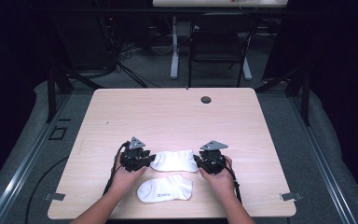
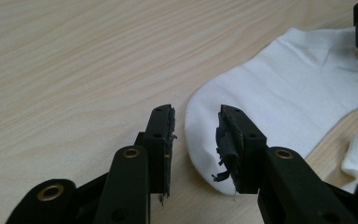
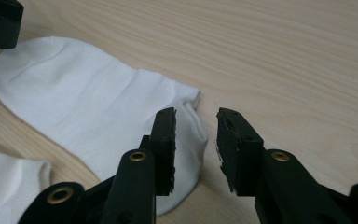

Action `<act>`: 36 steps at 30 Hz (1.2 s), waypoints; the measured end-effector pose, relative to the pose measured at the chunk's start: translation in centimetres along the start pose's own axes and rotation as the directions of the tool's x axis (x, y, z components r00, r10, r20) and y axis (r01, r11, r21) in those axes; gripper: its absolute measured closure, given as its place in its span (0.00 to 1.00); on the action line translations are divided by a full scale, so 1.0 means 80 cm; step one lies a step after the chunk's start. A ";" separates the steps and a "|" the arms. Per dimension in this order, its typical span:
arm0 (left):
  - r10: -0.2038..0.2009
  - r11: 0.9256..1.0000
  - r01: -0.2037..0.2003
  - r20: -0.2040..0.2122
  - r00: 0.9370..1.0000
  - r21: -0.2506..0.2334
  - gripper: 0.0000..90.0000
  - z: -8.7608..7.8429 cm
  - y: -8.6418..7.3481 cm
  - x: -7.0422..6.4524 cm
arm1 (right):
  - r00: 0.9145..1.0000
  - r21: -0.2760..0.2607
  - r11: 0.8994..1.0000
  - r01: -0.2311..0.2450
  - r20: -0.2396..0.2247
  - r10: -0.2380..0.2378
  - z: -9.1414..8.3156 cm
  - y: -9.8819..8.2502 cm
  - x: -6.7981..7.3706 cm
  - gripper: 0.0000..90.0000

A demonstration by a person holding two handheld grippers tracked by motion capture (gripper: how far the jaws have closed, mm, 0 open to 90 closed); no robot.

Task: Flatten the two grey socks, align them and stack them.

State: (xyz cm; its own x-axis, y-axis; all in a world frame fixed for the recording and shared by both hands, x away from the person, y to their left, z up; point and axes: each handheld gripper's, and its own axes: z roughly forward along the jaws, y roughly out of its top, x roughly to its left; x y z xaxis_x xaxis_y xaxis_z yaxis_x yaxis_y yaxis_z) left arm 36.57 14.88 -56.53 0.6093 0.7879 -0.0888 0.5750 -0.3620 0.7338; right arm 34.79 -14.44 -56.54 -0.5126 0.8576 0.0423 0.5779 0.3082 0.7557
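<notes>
High view: near sock (image 1: pixel 164 189) bears unreadable print; left gripper (image 1: pixel 148 160), right gripper (image 1: pixel 197 161) both narrowly parted, empty.

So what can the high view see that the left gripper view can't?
The high view alone takes in both hands, the right tongs at the far sock's other end, the whole near sock, the table's far edge and the chair behind. The left gripper view alone reveals the frayed pads on the open left tongs, right at the sock's rounded end. Both share the far sock and the wooden top.
</notes>
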 end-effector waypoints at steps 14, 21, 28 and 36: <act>0.022 0.998 -0.023 0.009 1.000 0.053 0.80 0.015 -0.004 -0.004 | 0.999 0.023 0.999 -0.049 -0.007 0.049 0.016 -0.003 -0.006 0.68; 0.036 0.997 -0.037 0.015 0.999 0.061 0.90 0.017 -0.005 -0.007 | 0.999 0.041 0.999 -0.035 -0.030 0.036 0.019 -0.007 -0.003 0.81; 0.029 0.997 -0.031 0.030 0.999 0.067 0.96 0.017 -0.004 -0.007 | 0.999 0.034 0.999 -0.019 -0.028 0.020 0.017 -0.007 0.001 0.94; 0.005 0.999 -0.006 0.030 1.000 0.042 0.98 0.011 -0.001 -0.004 | 0.999 0.010 1.000 -0.009 -0.036 0.009 0.010 -0.005 0.002 0.96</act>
State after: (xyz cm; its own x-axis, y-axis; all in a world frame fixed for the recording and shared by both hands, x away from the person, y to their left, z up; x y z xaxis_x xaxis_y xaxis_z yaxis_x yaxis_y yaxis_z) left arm 36.79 14.23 -57.16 0.6284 0.7707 -0.1058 0.5938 -0.3874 0.7052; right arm 34.95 -14.10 -57.33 -0.5299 0.8449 0.0729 0.5886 0.3046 0.7488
